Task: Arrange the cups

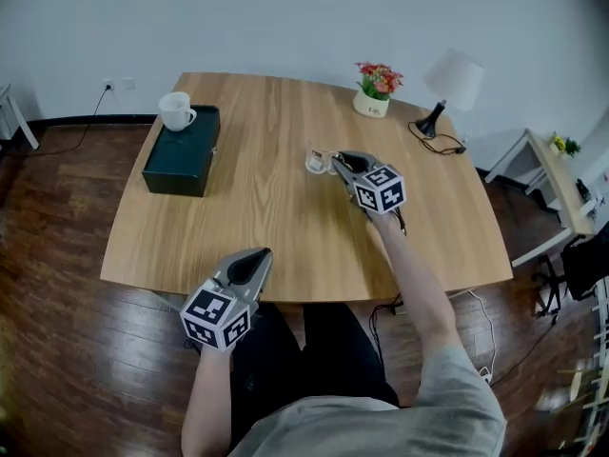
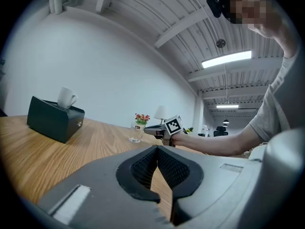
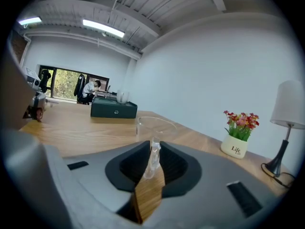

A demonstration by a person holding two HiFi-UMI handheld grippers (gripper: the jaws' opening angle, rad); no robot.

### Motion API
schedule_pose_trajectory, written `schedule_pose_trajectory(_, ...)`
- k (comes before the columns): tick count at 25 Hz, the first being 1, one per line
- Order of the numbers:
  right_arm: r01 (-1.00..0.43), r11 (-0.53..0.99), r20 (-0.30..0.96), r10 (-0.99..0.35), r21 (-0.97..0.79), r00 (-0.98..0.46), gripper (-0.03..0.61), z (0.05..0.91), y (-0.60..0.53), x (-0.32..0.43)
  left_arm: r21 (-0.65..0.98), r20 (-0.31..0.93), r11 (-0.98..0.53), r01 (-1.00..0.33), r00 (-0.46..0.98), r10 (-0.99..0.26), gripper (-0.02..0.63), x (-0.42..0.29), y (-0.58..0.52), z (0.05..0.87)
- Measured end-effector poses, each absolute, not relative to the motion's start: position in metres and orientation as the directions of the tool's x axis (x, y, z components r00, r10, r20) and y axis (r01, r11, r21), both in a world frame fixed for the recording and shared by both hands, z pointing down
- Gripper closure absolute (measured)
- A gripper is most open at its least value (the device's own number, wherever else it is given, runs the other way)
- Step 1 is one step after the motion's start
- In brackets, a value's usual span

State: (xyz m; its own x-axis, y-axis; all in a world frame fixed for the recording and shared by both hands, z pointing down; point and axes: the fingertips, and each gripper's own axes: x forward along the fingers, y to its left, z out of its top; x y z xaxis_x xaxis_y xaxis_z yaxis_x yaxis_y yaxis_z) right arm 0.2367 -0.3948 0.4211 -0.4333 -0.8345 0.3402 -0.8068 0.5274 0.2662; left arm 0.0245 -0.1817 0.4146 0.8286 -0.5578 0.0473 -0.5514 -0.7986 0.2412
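Right tool has its jaws pinched together on a thin clear part of a glass cup, on the side of the cup nearest the person. Whether that part is a handle or the wall cannot be told. The glass cup stands upright on the wooden bench, a little right of the middle, and the person's bare forearm reaches across the bench behind the tool.

Left tool is closed, its two dark pads meeting at the tips with nothing between them. It sits at the near edge of the bench, well apart from the glass cup, and points across the bench top.

A white cup with a handle stands upright on top of a dark green box, at the far left corner of the bench and well apart from both tools. A small white flower pot with red flowers stands at the far edge, and a lamp with a white shade stands near the far right corner.
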Motion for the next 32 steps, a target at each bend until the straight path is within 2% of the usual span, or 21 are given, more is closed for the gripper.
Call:
schedule_pose_trajectory(10, -0.86, 0.509, 0.244, -0.839, 0.034, -0.486, 0.518, 0.415, -0.384, 0.238, 0.263, 0.035, -0.795, -0.546, 0.829, -0.558, 0.609, 0.023, -0.183, 0.413)
schedule_pose_trajectory(17, -0.837, 0.544, 0.197, -0.815, -0.064, -0.545, 0.518, 0.407, -0.374, 0.223, 0.277, 0.025, -0.793, -0.543, 0.829, -0.559, 0.609, 0.023, -0.184, 0.412)
schedule_pose_trajectory(32, -0.725, 0.675, 0.141, -0.712, -0.135, -0.688, 0.518, 0.401, -0.36, 0.136, 0.316, 0.01, -0.771, -0.553, 0.814, -0.58, 0.609, 0.012, -0.191, 0.41)
